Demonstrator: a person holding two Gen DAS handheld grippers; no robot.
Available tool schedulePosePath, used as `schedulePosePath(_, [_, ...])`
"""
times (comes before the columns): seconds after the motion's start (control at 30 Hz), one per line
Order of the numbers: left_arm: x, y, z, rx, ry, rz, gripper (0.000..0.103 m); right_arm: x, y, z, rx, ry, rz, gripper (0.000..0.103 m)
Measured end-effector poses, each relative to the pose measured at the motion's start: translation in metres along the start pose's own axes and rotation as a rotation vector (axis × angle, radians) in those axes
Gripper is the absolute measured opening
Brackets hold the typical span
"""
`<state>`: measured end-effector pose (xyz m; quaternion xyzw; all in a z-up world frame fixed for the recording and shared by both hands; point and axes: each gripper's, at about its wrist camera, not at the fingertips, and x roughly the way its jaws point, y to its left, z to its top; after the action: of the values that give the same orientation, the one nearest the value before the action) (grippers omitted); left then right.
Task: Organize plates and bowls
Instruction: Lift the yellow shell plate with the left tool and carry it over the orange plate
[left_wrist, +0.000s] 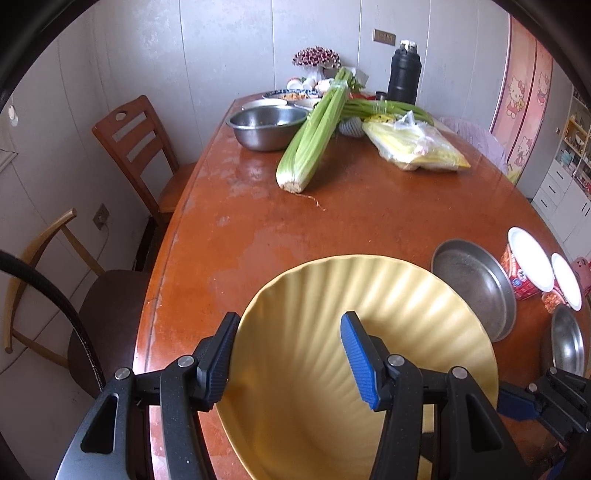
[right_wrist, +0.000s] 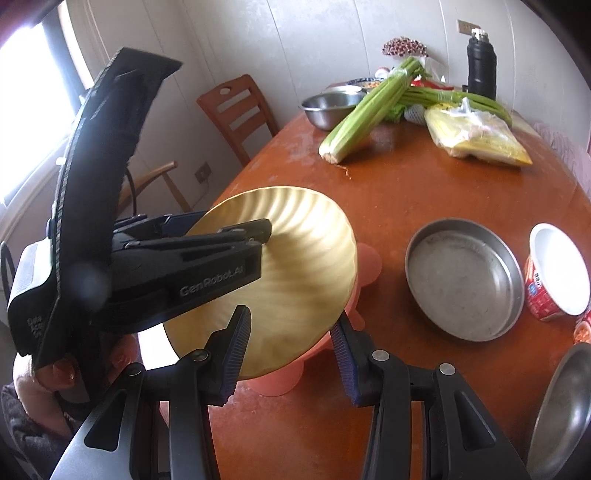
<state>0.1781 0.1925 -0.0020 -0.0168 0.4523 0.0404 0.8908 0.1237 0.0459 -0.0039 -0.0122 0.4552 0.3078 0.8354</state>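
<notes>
A yellow ribbed plate (left_wrist: 351, 332) is tilted up above the table; it also shows in the right wrist view (right_wrist: 303, 266). My left gripper (left_wrist: 291, 354) is open, its fingers straddling the plate's rim, one outside and one over the inner face. In the right wrist view that left gripper (right_wrist: 258, 236) reaches over the plate from the left. My right gripper (right_wrist: 291, 354) is open, its fingers at either side of the plate's lower edge. A pink plate (right_wrist: 365, 266) lies under the yellow one. A steel pan (right_wrist: 465, 280) sits to the right, with another steel dish (right_wrist: 565, 413) at the edge.
Celery (left_wrist: 314, 136), a steel bowl (left_wrist: 266, 125), a yellow bag (left_wrist: 413, 144), spring onions and a black flask (left_wrist: 404, 74) crowd the far end of the brown table (left_wrist: 369, 221). Red noodle cups (right_wrist: 554, 273) stand at right. Chairs (left_wrist: 136, 147) stand at left.
</notes>
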Motion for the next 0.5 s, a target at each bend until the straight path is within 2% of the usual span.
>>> schedulePosePath(0.5, [0.039,0.007,-0.006,-0.006,0.055,-0.028,0.055,0.032,-0.002,-0.004,0.034,0.064,-0.003,0.047])
